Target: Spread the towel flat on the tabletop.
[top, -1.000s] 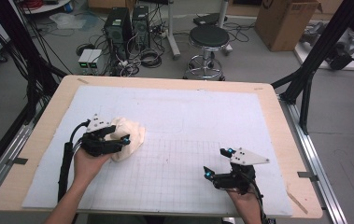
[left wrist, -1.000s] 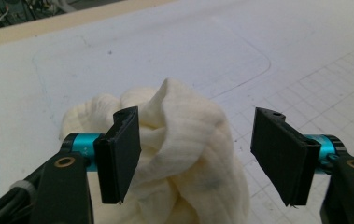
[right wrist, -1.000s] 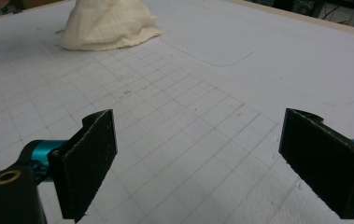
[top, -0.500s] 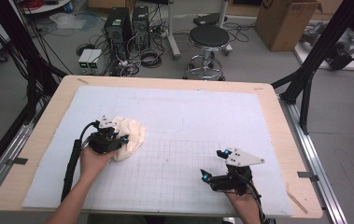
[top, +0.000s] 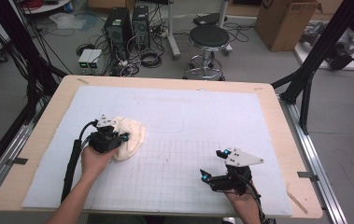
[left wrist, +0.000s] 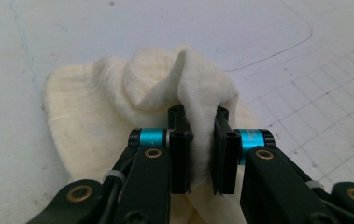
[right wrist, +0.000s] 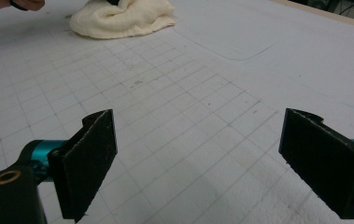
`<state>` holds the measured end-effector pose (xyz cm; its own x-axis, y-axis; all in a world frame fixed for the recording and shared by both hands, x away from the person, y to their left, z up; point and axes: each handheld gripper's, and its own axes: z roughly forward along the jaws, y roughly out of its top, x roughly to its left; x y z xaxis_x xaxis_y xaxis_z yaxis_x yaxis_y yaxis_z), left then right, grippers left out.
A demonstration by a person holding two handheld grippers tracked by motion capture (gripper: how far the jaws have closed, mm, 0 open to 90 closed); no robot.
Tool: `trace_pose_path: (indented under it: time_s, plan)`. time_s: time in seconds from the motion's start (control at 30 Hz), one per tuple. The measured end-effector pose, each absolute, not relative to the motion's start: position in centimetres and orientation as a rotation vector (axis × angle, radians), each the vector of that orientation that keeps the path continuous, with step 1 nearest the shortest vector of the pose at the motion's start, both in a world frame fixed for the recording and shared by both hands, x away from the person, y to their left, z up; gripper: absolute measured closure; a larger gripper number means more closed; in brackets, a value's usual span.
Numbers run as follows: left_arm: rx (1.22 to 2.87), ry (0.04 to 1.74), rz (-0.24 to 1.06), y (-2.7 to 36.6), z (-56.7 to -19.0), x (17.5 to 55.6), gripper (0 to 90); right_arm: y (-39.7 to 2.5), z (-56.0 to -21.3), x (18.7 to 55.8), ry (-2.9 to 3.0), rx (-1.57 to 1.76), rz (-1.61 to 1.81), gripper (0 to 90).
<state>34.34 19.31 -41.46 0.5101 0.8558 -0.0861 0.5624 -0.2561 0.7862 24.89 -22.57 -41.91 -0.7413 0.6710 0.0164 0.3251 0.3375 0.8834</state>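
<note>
Cloth, high view: cream cloth (top: 129,136) bunched on the left half of the counter (top: 174,84), on the white mat (top: 202,116), just above the grid lines; left gripper (top: 121,136) on its near edge; right gripper (top: 211,164) well apart, low on the grid.
Left gripper view: jaws nearly closed, pinching a raised fold of the cloth; rest of it heaped flat beyond. Advice: keep the pinch firm, lift slowly, pull toward open mat so the heap unrolls rather than drags.
Right gripper view: jaws spread wide, holding nothing, over bare grid. Advice: bring across to a free corner before spreading.
Change from half a second ago, high view: cloth in the same spot; left gripper shifted slightly; right gripper barely shifted.
</note>
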Motion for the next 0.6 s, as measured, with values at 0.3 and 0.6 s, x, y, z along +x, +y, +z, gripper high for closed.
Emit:
trace_pose_path:
  time_s: [0.3, 0.6]
  plan:
    - [1.907, 1.078, 0.46, 18.9, -38.8, 32.9, 79.9, -22.6, -41.9, 25.1, 2.252, 0.878, 1.366, 10.7]
    - [1.915, 0.935, 0.447, 16.4, -35.8, 30.9, 79.9, -22.8, -41.8, 24.9, 2.234, 0.89, 1.369, 10.7]
